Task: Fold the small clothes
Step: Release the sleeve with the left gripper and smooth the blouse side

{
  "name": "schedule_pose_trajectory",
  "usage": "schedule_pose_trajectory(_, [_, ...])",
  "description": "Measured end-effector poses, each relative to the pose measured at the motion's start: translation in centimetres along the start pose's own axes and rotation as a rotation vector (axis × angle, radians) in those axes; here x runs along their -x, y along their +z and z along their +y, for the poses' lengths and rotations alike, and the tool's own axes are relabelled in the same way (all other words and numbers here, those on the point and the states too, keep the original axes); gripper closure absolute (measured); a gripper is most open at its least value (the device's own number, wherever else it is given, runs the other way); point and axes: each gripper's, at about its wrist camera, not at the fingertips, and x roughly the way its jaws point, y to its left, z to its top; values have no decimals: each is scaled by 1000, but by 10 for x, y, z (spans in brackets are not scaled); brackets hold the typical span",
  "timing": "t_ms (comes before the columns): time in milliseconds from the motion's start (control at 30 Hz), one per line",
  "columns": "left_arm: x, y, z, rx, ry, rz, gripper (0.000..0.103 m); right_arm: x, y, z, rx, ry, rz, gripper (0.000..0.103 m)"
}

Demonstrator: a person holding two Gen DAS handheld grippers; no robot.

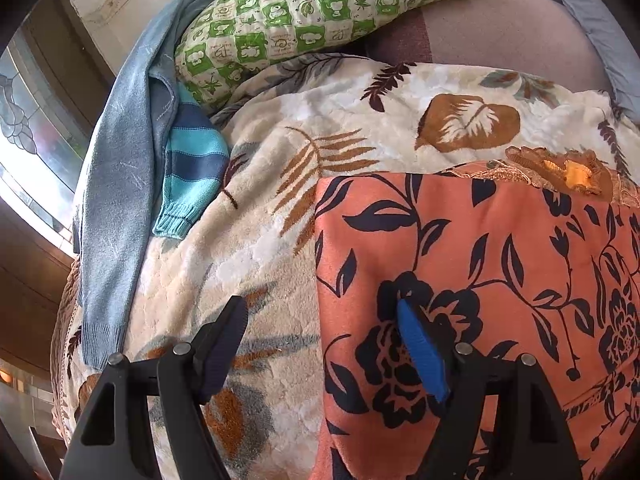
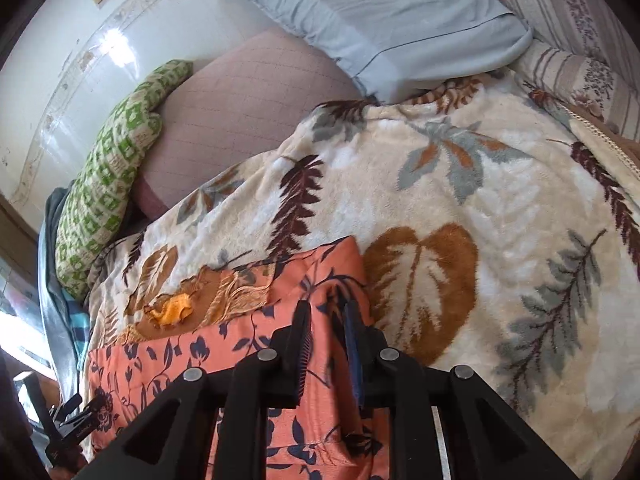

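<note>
While the left gripper (image 1: 320,344) hangs spread wide, the right gripper (image 2: 328,320) pinches the orange floral garment (image 1: 460,248).
It lies flat on the leaf-print blanket (image 2: 460,168).

The left wrist view looks forward and down over the bed from close above the leaf-print blanket (image 1: 280,128), facing the green checked pillow (image 1: 320,12) by the wall. The right wrist view sits just as close, further right, facing the grey pillow (image 2: 384,16). Both share the orange floral garment (image 1: 480,280), blanket and green pillow.
</note>
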Motion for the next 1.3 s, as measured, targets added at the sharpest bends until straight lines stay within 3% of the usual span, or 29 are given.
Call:
schedule_pose_trajectory(100, [8,3,5,33,7,-31,25,7,1,2,13,46,-30,84])
schedule_pose_trajectory(300, [31,9,0,53,-48,-136,25,-7,-24,54,200,158,79,84])
schedule_pose_trajectory(367, [25,8,-9,22,-50,-110,25,-17,-33,58,200,163,136,84])
schedule_pose_trajectory(500, [-4,-1,-25,-28,-36,23,25,-53,-50,46,180,42,284,83])
schedule_pose_trajectory(600, [-4,0,-20,0,-59,30,25,-48,-46,44,170,58,262,84])
schedule_pose_trajectory(733, [5,4,-11,32,-61,-14,25,-28,-39,49,203,58,112,84])
schedule_pose_trajectory(800, [5,6,-10,47,-79,-31,25,-29,-35,47,186,46,82,84])
schedule_pose_trajectory(867, [-4,6,-13,45,-97,-21,25,-43,-36,37,139,1,124,84])
schedule_pose_trajectory(933, [-16,4,-16,37,-97,37,25,-56,-38,29,103,10,164,83])
schedule_pose_trajectory(1033, [-10,5,-14,52,-105,33,25,-50,-36,39,166,-16,161,84])
schedule_pose_trajectory(1167, [4,7,-15,32,-94,-2,25,-31,-35,40,148,33,119,84])
schedule_pose_trajectory(1300, [12,9,-13,36,-110,-11,25,-25,-43,45,141,56,188,84])
